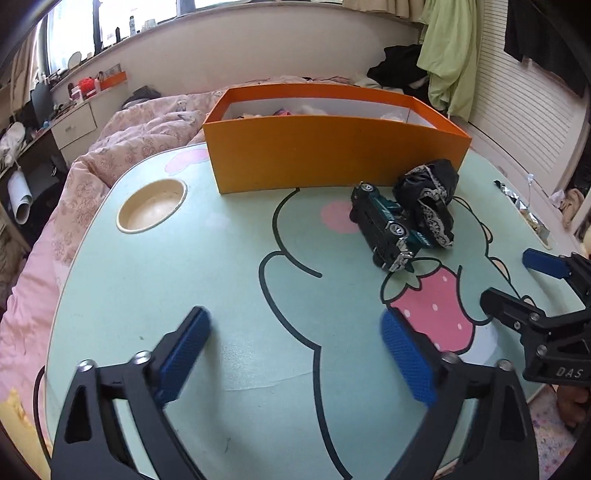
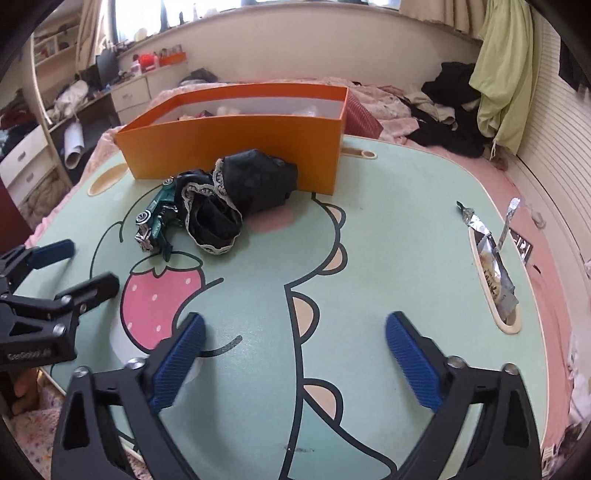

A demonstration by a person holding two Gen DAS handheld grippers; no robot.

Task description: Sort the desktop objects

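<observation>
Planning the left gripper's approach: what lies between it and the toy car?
Nothing stands between the left gripper and the toy car, only bare printed tabletop, as the left wrist view shows. The black lace-trimmed cloth lies just beyond the car.

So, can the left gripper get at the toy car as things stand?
Probably yes: the left gripper is open, and only bare table lies between it and the toy car, though black cloth touches the car's far side.

Pink quilted bed (image 1: 122,140), daylit window (image 2: 229,3), cluttered desk (image 2: 122,92)
</observation>
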